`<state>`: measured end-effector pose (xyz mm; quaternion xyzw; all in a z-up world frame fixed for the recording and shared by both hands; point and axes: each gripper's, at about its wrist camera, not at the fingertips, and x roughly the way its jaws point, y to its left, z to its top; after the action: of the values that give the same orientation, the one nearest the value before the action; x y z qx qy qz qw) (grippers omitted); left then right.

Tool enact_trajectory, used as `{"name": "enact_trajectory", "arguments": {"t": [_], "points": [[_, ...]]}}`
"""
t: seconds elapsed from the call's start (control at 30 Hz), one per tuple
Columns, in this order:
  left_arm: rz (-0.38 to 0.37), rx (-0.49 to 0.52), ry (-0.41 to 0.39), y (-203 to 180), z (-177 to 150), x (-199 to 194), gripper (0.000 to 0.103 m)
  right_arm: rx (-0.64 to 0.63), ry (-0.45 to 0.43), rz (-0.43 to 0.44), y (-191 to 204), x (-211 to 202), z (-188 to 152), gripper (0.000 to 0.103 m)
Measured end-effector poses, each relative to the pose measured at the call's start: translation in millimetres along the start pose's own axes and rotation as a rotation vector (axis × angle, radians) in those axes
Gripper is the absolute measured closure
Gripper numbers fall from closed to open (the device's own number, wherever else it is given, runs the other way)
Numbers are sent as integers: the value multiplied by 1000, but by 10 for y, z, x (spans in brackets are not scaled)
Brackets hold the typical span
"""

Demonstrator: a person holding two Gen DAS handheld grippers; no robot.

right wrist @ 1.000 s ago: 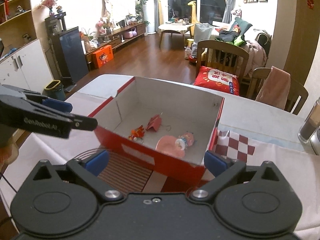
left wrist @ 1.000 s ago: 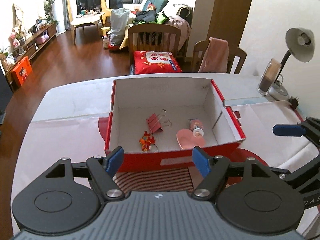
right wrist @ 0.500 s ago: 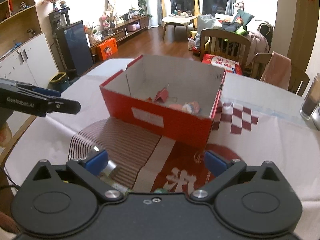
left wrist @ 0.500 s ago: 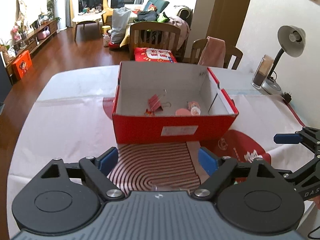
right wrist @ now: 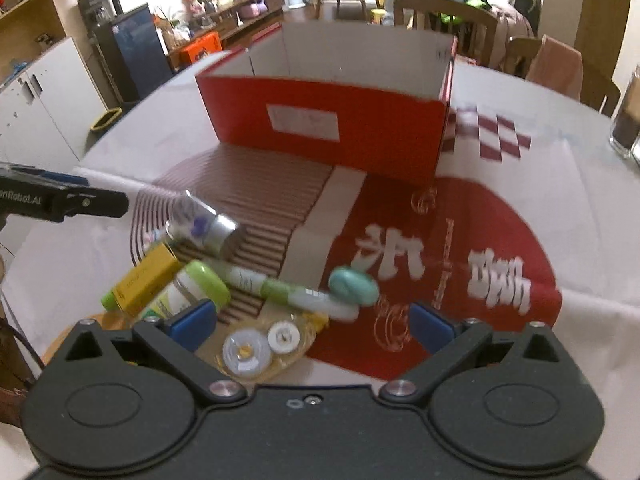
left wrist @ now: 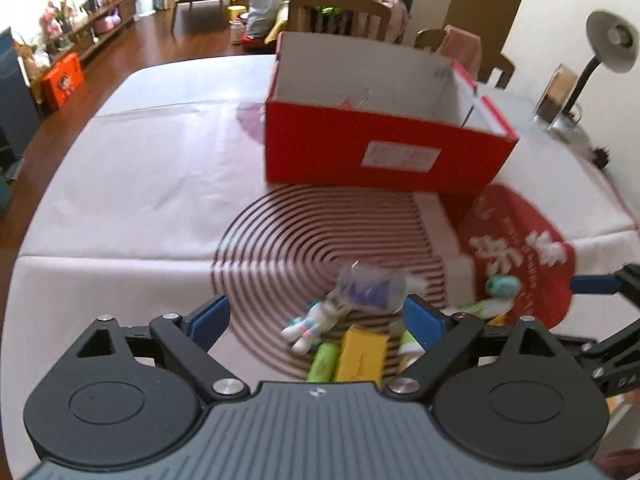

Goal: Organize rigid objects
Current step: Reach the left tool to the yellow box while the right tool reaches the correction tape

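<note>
The box (left wrist: 384, 148) stands in the upper middle of both views. Its inside is mostly hidden here, so I cannot tell what it holds. A pile (right wrist: 224, 280) of small things waits at lower left on the table (left wrist: 132, 184). Left gripper (left wrist: 316, 316), whose jaws have just been opening, and right gripper (right wrist: 312, 324) both stand apart and hold nothing; I judge that much sorting is left.

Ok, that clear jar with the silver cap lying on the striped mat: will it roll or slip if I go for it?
The clear jar lies on its side and looks round, so a nudge would probably roll it. Its smooth wall and silver cap may be slippery between the pads. It looks mostly empty, so likely light. Both the left gripper and the right gripper stand open with nothing held.
</note>
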<state>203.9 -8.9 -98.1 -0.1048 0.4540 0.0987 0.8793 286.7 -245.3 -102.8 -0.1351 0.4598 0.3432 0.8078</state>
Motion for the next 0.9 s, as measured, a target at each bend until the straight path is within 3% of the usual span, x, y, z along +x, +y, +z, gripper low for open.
{"name": "enact_trajectory", "arguments": {"t": [0.17,0.6,0.9], "points": [[57,69,17,-68,-216,130,9,20,18,-58,11,149,-55,1],[62,96,25,-153,-401,272,9,79,81,-123,178,488,-28,3],[71,144,28,-244,-476,328,9,16,78,-177,382,589,-50,3]]}}
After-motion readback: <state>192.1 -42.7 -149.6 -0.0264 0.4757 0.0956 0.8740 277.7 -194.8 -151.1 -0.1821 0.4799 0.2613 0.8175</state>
